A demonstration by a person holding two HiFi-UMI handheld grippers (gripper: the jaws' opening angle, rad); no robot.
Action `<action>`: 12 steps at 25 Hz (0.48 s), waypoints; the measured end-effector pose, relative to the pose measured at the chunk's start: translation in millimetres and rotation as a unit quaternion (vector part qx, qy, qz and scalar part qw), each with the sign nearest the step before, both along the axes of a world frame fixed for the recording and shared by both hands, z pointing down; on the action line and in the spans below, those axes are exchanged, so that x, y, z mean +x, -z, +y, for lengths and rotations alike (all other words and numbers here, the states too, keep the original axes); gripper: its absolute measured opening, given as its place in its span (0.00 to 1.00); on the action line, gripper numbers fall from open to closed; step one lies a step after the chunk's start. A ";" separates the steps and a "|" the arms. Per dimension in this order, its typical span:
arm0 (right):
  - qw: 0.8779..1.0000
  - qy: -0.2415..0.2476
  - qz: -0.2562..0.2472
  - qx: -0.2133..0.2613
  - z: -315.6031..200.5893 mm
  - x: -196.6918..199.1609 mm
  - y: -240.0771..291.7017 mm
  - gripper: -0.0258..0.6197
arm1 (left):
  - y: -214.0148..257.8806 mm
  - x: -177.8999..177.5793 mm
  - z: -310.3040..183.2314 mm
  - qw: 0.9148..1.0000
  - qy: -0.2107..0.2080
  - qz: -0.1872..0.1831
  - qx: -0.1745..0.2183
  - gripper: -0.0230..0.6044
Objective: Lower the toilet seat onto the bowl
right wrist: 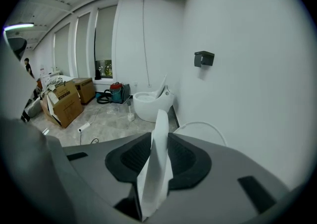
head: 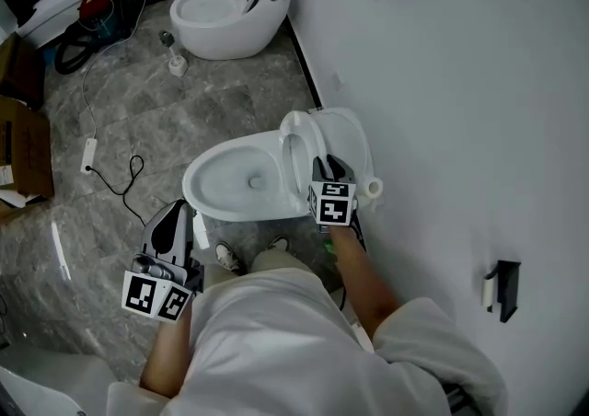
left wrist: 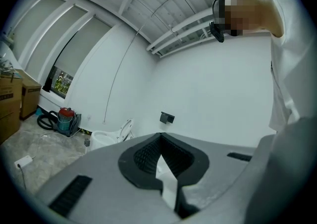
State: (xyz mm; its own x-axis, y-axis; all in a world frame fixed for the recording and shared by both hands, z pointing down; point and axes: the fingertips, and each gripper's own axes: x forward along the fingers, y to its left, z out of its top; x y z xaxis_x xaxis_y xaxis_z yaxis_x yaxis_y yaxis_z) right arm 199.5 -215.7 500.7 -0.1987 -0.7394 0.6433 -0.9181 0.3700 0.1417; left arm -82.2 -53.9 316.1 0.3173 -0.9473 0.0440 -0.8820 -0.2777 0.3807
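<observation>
Right gripper (head: 323,173) fingers clamp the upright white plastic toilet seat (right wrist: 160,131); ease it slowly left onto the white ceramic bowl (head: 196,199). Left gripper (head: 177,215) fingers closed, empty.

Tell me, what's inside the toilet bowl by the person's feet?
Only the smooth white inside of the toilet bowl and its dark drain hole show. The raised seat, clamped by the right gripper, covers the bowl's back edge.

White oval toilet seat (head: 296,164), raised nearly upright at frame centre, its thin edge pinched in the right claw (head: 322,173). Directly left of it, glossy white bowl (head: 216,186), rim uncovered, dark drain at its middle.
</observation>
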 end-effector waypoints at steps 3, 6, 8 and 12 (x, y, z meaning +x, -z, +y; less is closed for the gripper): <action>1.000 0.021 -0.014 -0.009 6.7 -23.7 -1.9 0.21 | -2.6 -6.0 1.8 1.000 -0.002 0.005 0.001 0.05; 0.999 0.027 -0.019 -0.016 12.3 -42.6 -5.0 0.21 | -3.9 -16.4 4.8 1.000 0.003 0.007 0.004 0.05; 0.999 0.034 -0.022 -0.020 15.5 -55.5 -7.0 0.22 | -5.2 -27.7 8.0 1.000 0.010 0.009 0.005 0.05; 0.997 0.065 -0.026 -0.037 26.6 -85.6 -15.3 0.23 | -9.3 -49.1 17.7 1.000 0.026 0.008 0.003 0.05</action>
State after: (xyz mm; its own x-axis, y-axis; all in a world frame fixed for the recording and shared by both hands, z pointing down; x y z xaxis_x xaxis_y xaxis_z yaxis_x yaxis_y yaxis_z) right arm 113.9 -189.1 516.0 -0.3240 -0.6565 0.6812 -0.8676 0.4934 0.0629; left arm -131.3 -36.2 325.4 0.2673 -0.9631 0.0329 -0.8896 -0.2335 0.3925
